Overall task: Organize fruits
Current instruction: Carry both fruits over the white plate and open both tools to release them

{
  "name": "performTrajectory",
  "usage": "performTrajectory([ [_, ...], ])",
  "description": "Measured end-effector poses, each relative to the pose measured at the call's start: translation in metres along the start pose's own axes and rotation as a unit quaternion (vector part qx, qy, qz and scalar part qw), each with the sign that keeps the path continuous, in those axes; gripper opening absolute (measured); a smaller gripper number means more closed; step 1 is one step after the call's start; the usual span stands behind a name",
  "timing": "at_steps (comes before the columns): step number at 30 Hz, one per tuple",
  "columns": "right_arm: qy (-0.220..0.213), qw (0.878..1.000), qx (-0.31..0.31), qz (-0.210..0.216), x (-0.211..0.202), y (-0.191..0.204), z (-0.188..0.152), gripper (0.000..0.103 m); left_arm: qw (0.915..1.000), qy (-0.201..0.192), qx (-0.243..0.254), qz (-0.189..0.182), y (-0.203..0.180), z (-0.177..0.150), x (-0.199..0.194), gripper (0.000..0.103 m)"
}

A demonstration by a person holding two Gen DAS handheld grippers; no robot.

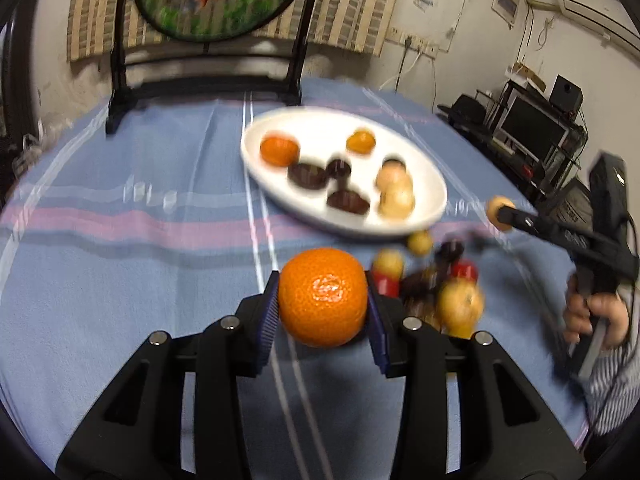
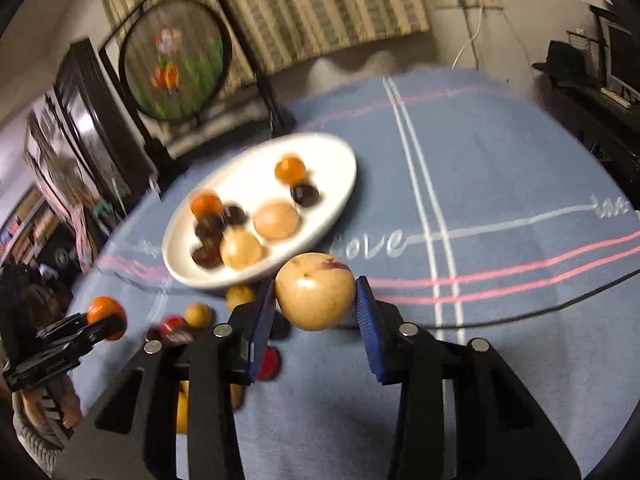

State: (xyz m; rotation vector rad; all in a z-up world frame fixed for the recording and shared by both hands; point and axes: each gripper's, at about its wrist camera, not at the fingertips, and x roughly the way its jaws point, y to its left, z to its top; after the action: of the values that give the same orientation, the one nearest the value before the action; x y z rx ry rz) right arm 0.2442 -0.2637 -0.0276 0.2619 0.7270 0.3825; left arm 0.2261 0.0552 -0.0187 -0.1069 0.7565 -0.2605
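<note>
My left gripper [image 1: 323, 300] is shut on an orange tangerine [image 1: 323, 297], held above the blue cloth short of the white oval plate [image 1: 280, 120]. My right gripper [image 2: 316, 304] is shut on a tan pear-like fruit [image 2: 315, 297], just past the plate's [image 2: 340, 184] near rim. The plate holds two small oranges, several dark fruits and two tan fruits. A heap of loose fruits [image 1: 436, 280] lies on the cloth beside the plate. The right gripper also shows in the left wrist view [image 1: 500, 213], and the left gripper in the right wrist view [image 2: 105, 320].
A blue striped tablecloth [image 2: 500, 184] covers the round table. A round embroidered screen on a black stand [image 1: 208, 60] stands at the table's far edge. Shelves with a monitor and speaker [image 1: 536, 128] stand off the table to the right.
</note>
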Motion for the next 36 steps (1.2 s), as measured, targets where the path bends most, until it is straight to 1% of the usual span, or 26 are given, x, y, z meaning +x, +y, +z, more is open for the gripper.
performTrajectory([
  [3, -0.012, 1.0, -0.002, 0.013, -0.004, 0.008, 0.017, 0.041, 0.9999, -0.01, 0.007, 0.001, -0.006, 0.032, 0.009, 0.04],
  [4, -0.011, 1.0, -0.006, 0.015, -0.002, 0.011, 0.023, 0.041, 0.9999, -0.01, 0.006, 0.001, -0.008, 0.044, 0.017, 0.04],
  [6, -0.008, 1.0, -0.012, 0.015, 0.01, 0.018, 0.04, 0.041, 1.0, -0.004, 0.001, -0.005, -0.009, 0.057, 0.031, 0.04],
  [8, -0.005, 1.0, -0.015, 0.018, 0.024, 0.024, 0.052, 0.041, 0.9999, 0.005, 0.001, -0.014, -0.014, 0.066, 0.048, 0.04],
  [10, 0.001, 1.0, -0.016, 0.023, 0.041, 0.03, 0.064, 0.041, 0.9998, 0.011, 0.011, -0.014, -0.02, 0.071, 0.063, 0.04],
  [14, 0.013, 0.999, -0.013, 0.031, 0.072, 0.035, 0.076, 0.041, 0.999, 0.03, 0.01, -0.03, -0.026, 0.085, 0.099, 0.04],
  [17, 0.021, 0.999, -0.013, 0.026, 0.091, 0.035, 0.083, 0.041, 0.9989, 0.035, 0.013, -0.029, -0.03, 0.098, 0.121, 0.04],
  [20, 0.024, 0.999, -0.017, 0.017, 0.104, 0.031, 0.088, 0.041, 0.9985, 0.047, -0.006, -0.027, -0.025, 0.115, 0.146, 0.04],
  [23, 0.034, 0.999, -0.027, 0.022, 0.114, 0.031, 0.088, 0.042, 0.9974, 0.057, -0.026, -0.035, -0.018, 0.122, 0.164, 0.041],
  [25, 0.042, 0.998, -0.044, 0.026, 0.119, 0.034, 0.089, 0.042, 0.997, 0.049, -0.044, -0.041, -0.013, 0.124, 0.166, 0.061],
  [26, 0.046, 0.998, -0.047, 0.024, 0.12, 0.034, 0.089, 0.043, 0.997, 0.045, -0.05, -0.038, -0.011, 0.124, 0.165, 0.07],
  [27, 0.044, 0.998, -0.051, 0.021, 0.12, 0.035, 0.09, 0.058, 0.9972, 0.039, -0.052, -0.036, -0.008, 0.124, 0.164, 0.07],
  [28, 0.033, 0.998, -0.052, 0.021, 0.118, 0.034, 0.09, 0.069, 0.9971, 0.039, -0.052, -0.039, -0.007, 0.124, 0.163, 0.07],
  [29, 0.016, 0.998, -0.054, 0.021, 0.115, 0.033, 0.09, 0.069, 0.9965, 0.039, -0.056, -0.047, -0.005, 0.125, 0.161, 0.07],
  [30, 0.01, 0.998, -0.056, 0.02, 0.112, 0.033, 0.091, 0.069, 0.9963, 0.036, -0.06, -0.05, -0.003, 0.126, 0.159, 0.07],
  [34, 0.015, 0.998, -0.048, 0.036, 0.109, 0.032, 0.091, 0.069, 0.997, 0.023, -0.06, -0.042, 0.0, 0.13, 0.144, 0.07],
  [36, 0.014, 0.998, -0.046, 0.041, 0.104, 0.033, 0.092, 0.069, 0.9976, 0.014, -0.056, -0.038, 0.0, 0.129, 0.13, 0.072],
])
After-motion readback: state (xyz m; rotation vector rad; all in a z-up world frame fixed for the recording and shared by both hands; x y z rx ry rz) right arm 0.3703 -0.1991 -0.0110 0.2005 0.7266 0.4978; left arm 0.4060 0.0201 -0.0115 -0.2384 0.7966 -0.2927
